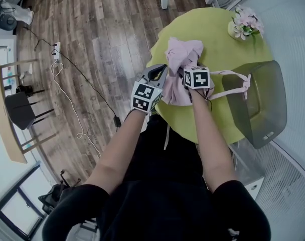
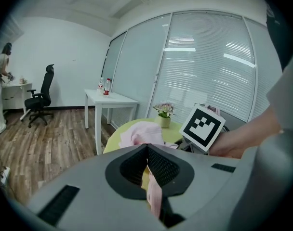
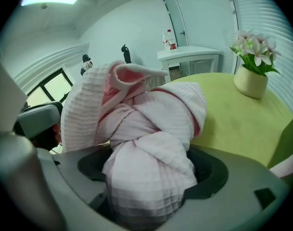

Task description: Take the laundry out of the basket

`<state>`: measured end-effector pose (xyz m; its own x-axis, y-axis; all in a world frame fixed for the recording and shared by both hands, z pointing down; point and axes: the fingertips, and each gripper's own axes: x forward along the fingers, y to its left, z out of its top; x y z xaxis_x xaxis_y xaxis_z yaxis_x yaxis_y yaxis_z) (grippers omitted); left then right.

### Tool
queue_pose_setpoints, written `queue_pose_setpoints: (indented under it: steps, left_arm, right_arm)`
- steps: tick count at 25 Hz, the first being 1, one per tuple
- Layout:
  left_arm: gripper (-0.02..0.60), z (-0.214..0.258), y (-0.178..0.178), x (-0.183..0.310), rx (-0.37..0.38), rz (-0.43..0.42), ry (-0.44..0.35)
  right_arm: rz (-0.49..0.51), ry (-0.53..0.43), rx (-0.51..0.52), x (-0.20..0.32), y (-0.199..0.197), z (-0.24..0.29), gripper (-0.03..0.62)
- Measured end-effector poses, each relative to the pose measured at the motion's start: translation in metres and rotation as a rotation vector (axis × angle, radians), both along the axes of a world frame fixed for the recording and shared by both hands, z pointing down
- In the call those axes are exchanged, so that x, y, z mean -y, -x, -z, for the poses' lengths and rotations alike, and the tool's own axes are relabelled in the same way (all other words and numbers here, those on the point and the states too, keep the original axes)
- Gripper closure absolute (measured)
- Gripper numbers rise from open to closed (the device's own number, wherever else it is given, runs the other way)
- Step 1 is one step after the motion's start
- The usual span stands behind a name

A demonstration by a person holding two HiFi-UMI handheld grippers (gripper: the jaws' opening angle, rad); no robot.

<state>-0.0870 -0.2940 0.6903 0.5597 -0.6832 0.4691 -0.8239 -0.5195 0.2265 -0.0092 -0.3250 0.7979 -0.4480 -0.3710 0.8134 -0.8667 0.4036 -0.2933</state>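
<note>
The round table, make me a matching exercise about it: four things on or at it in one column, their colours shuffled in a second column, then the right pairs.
Things:
1. table
2. basket
3. garment
4. flower pot

Colours:
A. pink
B. cream
C. yellow-green
D. grey

Pairs: 1-C, 2-D, 3-A, 4-B

You wear a black short-sleeved top (image 1: 162,195), arms bare below the sleeves. Your grey moulded left gripper (image 1: 159,72) and grey moulded right gripper (image 1: 186,70) each carry a white cube (image 1: 146,96) printed with black square markers.
</note>
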Motion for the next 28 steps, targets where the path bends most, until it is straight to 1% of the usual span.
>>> queue_pose_setpoints:
  steps: [3, 7, 13, 17, 21, 28]
  left_arm:
    - [0.571, 0.000, 0.000, 0.003, -0.010, 0.011, 0.004]
    - [0.571, 0.009, -0.004, 0.008, -0.014, 0.009, -0.018]
    - [0.571, 0.039, -0.001, 0.006, -0.027, 0.000, -0.062]
    - [0.571, 0.065, 0.000, -0.001, -0.030, -0.019, -0.102]
    - [0.571, 0.097, -0.001, -0.016, -0.052, -0.044, -0.147]
    - [0.571, 0.170, -0.003, -0.045, -0.098, -0.111, -0.255]
  right_arm:
    - [-0.010, -0.028, -0.001, 0.004, -0.002, 0.005, 0.171]
    - [-0.031, -0.043, 0.022, 0.006, -0.008, 0.020, 0.168]
    - [-0.075, -0.124, 0.062, 0.010, -0.015, 0.075, 0.169]
    - [-0.080, -0.201, 0.088, 0.004, -0.016, 0.121, 0.169]
    - [-0.083, -0.290, 0.146, -0.014, -0.016, 0.169, 0.170]
    - [-0.092, -0.506, 0.217, -0.054, -0.018, 0.262, 0.171]
